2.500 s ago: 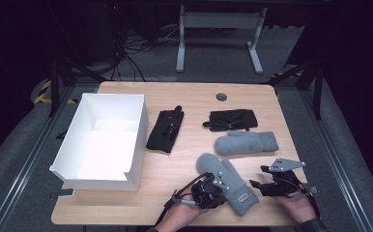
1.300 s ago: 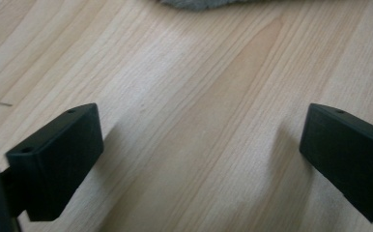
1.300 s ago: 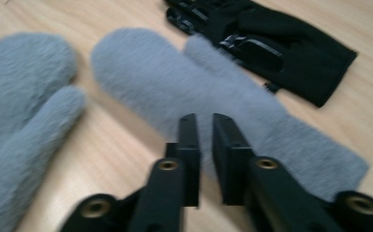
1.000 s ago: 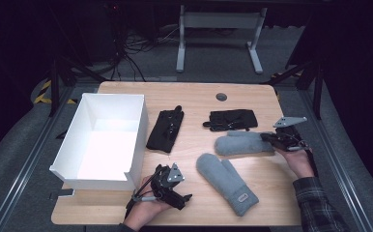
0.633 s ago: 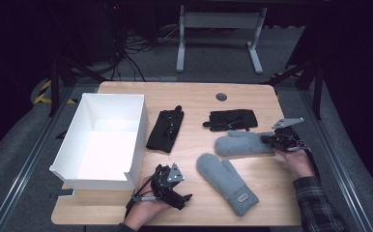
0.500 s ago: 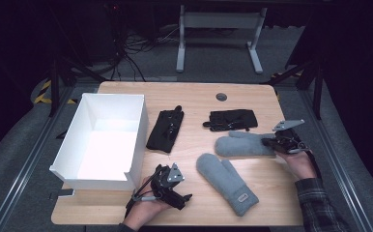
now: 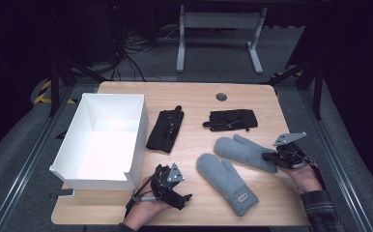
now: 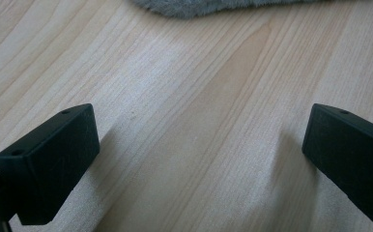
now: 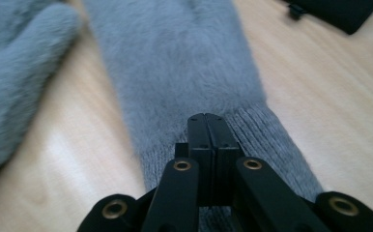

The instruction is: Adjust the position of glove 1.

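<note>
Two grey fuzzy mittens lie on the wooden table. My right gripper (image 7: 271, 157) is shut on the ribbed cuff of the farther mitten (image 7: 245, 151); in the right gripper view its jaws (image 9: 207, 118) press together on that cuff (image 9: 271, 140). The nearer mitten (image 7: 225, 181) lies apart on the table, and its edge (image 8: 213, 6) shows in the left gripper view. My left gripper (image 7: 177, 186) rests near the front edge, open, with bare wood between its jaws (image 8: 199, 135).
A white open box (image 7: 138, 140) stands at the left. Two black gloves lie behind the mittens, one (image 7: 165, 129) beside the box, the other (image 7: 232, 119) farther right. A round grommet (image 7: 221, 96) sits near the table's far edge.
My right hand has drawn back toward the near right, and the farther mitten's cuff end has come with it, turning the mitten slightly. The left gripper has stayed still over the last second.
</note>
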A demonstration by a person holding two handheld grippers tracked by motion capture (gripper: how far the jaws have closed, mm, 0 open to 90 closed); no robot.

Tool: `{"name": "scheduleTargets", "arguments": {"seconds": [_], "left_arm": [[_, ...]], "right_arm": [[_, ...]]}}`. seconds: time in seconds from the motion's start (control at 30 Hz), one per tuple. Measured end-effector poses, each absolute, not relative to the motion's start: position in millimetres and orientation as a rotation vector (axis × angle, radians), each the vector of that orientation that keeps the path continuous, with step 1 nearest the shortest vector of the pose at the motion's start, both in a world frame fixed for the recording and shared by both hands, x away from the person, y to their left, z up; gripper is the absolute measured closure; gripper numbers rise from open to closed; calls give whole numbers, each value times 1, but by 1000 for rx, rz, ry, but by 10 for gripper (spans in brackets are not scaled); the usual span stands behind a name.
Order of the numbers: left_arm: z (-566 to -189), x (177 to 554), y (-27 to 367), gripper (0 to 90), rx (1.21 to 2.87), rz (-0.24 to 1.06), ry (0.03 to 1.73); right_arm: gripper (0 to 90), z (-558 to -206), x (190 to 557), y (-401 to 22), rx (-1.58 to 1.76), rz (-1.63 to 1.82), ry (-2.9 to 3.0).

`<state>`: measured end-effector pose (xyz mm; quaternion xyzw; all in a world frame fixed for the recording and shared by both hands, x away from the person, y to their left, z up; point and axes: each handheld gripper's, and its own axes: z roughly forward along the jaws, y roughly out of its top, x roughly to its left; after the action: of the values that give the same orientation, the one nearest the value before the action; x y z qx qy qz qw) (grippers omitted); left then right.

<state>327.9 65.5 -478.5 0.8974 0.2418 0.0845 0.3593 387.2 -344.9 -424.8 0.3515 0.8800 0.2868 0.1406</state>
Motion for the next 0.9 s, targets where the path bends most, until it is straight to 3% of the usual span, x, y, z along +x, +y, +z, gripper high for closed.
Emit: {"name": "scheduleTargets", "arguments": {"seconds": [0.4, 0.5, 0.53, 0.57, 0.63, 0.7, 0.8, 0.9], "left_arm": [[-478, 328, 66, 1, 2315, 218, 622], [-478, 328, 66, 1, 2314, 220, 623], [-479, 328, 66, 1, 2314, 218, 624], [-478, 328, 66, 1, 2314, 220, 623], [-478, 328, 66, 1, 2314, 220, 623], [-478, 328, 66, 1, 2314, 220, 623], [-479, 328, 66, 1, 2314, 218, 624], [-479, 328, 66, 1, 2314, 220, 623]], "right_arm": [[900, -424, 349, -329, 943, 890, 2600], [828, -420, 347, -330, 933, 916, 2571], [714, -415, 350, -330, 934, 970, 2529], [714, -415, 350, -330, 934, 970, 2529], [557, -418, 355, -326, 935, 982, 2507], [500, -423, 360, -321, 927, 964, 2508], [492, -432, 369, -315, 934, 943, 2520], [557, -441, 373, -313, 951, 916, 2522]]}}
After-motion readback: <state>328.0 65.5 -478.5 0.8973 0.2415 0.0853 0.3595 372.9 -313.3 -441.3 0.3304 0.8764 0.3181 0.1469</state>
